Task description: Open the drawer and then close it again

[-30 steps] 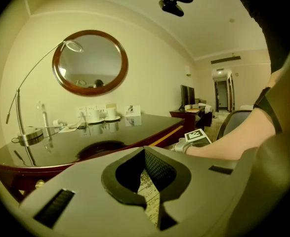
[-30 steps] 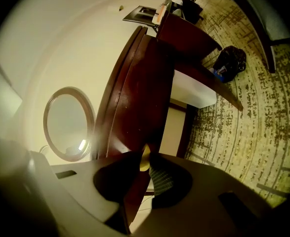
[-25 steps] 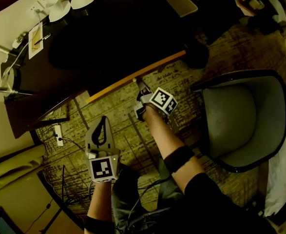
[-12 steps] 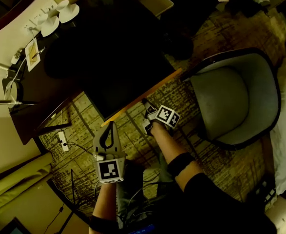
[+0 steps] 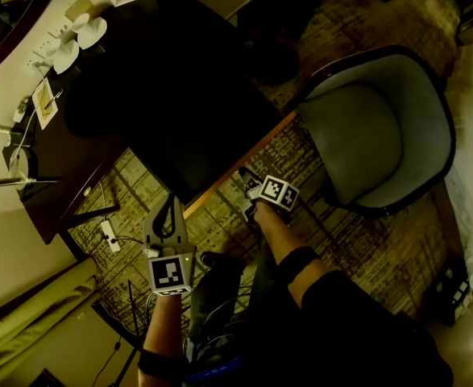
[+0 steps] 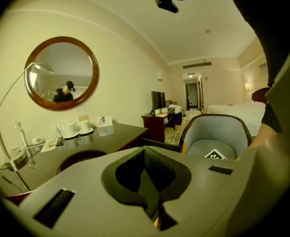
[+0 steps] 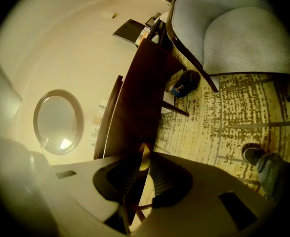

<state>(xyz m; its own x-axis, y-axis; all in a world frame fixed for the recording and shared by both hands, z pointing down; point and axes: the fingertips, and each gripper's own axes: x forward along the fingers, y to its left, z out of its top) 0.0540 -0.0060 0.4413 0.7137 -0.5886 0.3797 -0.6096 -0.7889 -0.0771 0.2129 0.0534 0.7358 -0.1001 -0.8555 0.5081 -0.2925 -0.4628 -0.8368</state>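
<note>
Evidently the opening half of the job is in hand: the drawer [image 5: 220,185] stands pulled out from under the dark desk [image 5: 99,95], its pale front edge running slantwise over the patterned carpet [image 5: 357,240] towards the grey chair [image 5: 373,127]. The right gripper [image 5: 246,177] sits on that front edge, and its own view shows the thin dark panel of the drawer [image 7: 140,107] passing straight between the jaws of the right gripper [image 7: 142,169], which stand narrow and pinch it from both sides. The left gripper [image 5: 172,204] hangs apart from the work, off to the left of the drawer; in its own view the left gripper [image 6: 147,181] has its jaws pressed together with nothing between them (only the desk top, cups and round mirror lie beyond).

How far the drawer can run is hard to judge from these views, but it looks well out already. The next move, as I read it, calls for the pull to end without a jolt, then a straight push back along the runners with the same grip, square to the front so the drawer does not skew, and the chair and the person's legs kept out of the way
</note>
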